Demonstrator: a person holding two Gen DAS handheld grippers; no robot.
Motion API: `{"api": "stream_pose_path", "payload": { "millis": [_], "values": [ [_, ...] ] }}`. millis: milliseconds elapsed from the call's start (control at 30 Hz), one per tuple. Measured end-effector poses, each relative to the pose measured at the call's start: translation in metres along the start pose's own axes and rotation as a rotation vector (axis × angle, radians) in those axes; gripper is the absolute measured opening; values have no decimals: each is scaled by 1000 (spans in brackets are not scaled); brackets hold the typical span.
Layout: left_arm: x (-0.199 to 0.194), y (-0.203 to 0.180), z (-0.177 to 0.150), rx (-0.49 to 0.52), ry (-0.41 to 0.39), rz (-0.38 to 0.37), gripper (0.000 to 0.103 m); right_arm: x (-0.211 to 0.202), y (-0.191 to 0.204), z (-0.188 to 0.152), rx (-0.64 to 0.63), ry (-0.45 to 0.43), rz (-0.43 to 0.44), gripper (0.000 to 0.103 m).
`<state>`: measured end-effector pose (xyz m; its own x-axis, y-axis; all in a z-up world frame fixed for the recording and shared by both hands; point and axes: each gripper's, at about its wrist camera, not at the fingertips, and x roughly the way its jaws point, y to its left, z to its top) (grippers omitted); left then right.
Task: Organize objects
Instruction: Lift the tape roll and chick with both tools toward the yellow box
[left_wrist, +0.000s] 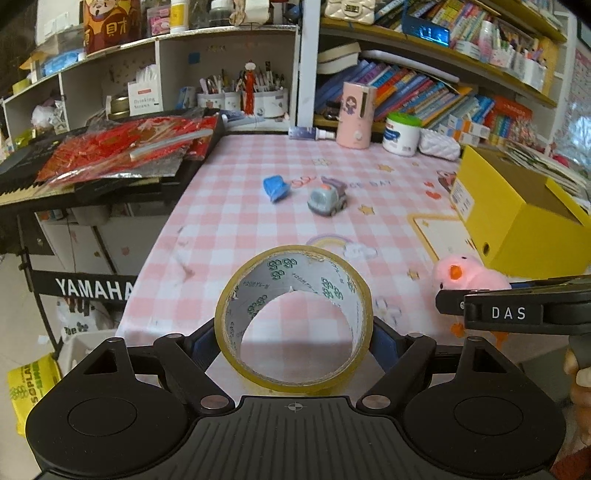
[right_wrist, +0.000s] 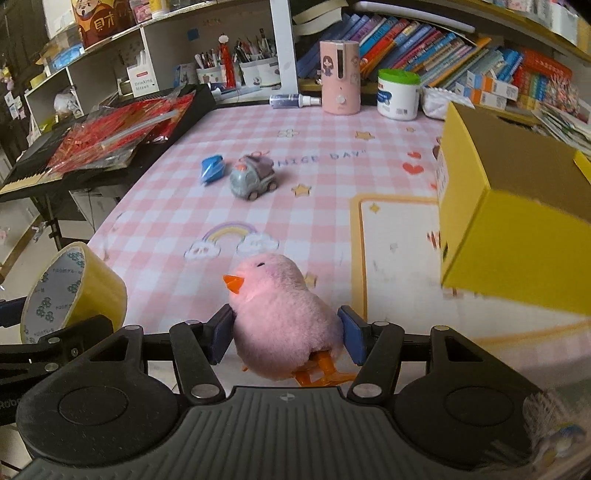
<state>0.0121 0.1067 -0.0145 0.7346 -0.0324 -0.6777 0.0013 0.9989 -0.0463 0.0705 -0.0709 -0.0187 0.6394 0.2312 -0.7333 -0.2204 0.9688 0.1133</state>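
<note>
The left gripper (left_wrist: 293, 332) tilts downward, its two blue pads (left_wrist: 384, 343) pressed against opposite sides of a roll of tape (left_wrist: 295, 321) that stands on edge between them, the jaws spread wide around it. The right gripper (right_wrist: 284, 336) tilts down likewise, its blue pads (right_wrist: 351, 338) clamped on the flanks of a pink toy chick (right_wrist: 280, 317), jaws about half closed. It sits just to the right of the left claw, level with it. A person's fingers (left_wrist: 580, 373) wrap its handle.

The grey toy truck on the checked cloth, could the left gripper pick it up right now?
Probably not: the left gripper is shut on the tape roll, so its jaws are full, though the cloth up to the grey toy truck looks bare.
</note>
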Motion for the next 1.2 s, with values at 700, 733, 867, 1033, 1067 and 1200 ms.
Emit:
{"api": "stream_pose_path", "payload": {
  "millis": [700,733,867,1033,1067,1200],
  "values": [
    [-17,-34,-27,116,19,-147,83,-50,-21,-63,125,-7,-116,57],
    [-16,-39,-26,126,19,-160,83,-53,-26,-65,137,-8,-128,57],
    [-11,-61,-23,179,22,-215,83,-63,-44,-74,190,-13,-178,57],
    [-6,-93,-19,245,21,-280,83,-76,-72,-84,263,-23,-240,57],
    [-5,-98,-19,256,22,-290,83,-78,-78,-86,276,-26,-251,57],
    [-1,-122,-16,297,24,-331,83,-89,-99,-92,322,-34,-289,57]
  ]
}}
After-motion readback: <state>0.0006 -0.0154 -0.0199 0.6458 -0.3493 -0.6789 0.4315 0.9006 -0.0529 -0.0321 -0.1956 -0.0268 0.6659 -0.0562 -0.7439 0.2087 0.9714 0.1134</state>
